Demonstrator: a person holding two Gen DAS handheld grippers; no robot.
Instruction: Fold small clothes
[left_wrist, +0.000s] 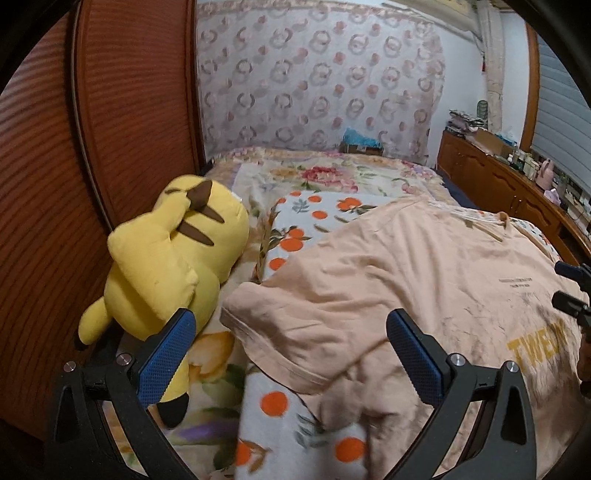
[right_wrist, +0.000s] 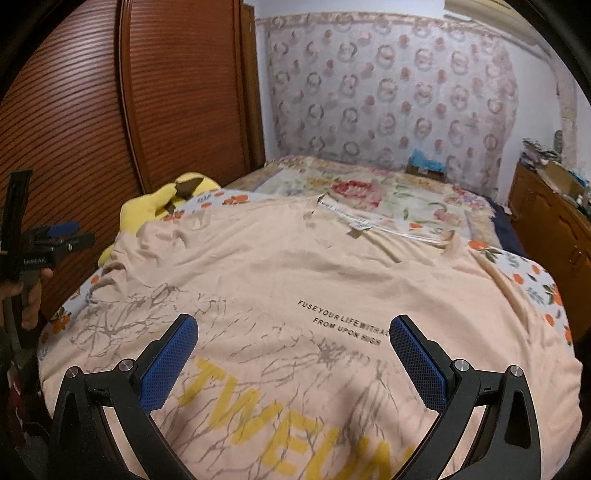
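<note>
Blue-padded fingers of my left gripper (left_wrist: 291, 352) stand wide apart, holding nothing, above the near left sleeve of the peach T-shirt (left_wrist: 406, 273). My right gripper (right_wrist: 293, 356) is likewise spread wide and empty, poised over the shirt's printed front, just above the yellow lettering.

Peach T-shirt (right_wrist: 314, 266): spread face up on the bed, hem nearest me, collar at the far end, small black text across the chest, grey branch print and yellow letters lower down. Left sleeve rumpled and partly folded over.

Orange-print quilt (left_wrist: 295, 221): white, lies under the shirt, showing at its left and right edges.

Floral bedspread (right_wrist: 388, 192): covers the far part of the bed.

Yellow plush toy (left_wrist: 166, 251): lies left of the shirt, against the wooden slatted door (left_wrist: 110, 110).

Wooden cabinet (left_wrist: 498, 184): far right, cluttered top.

Patterned curtain (right_wrist: 388, 92): behind the bed.
</note>
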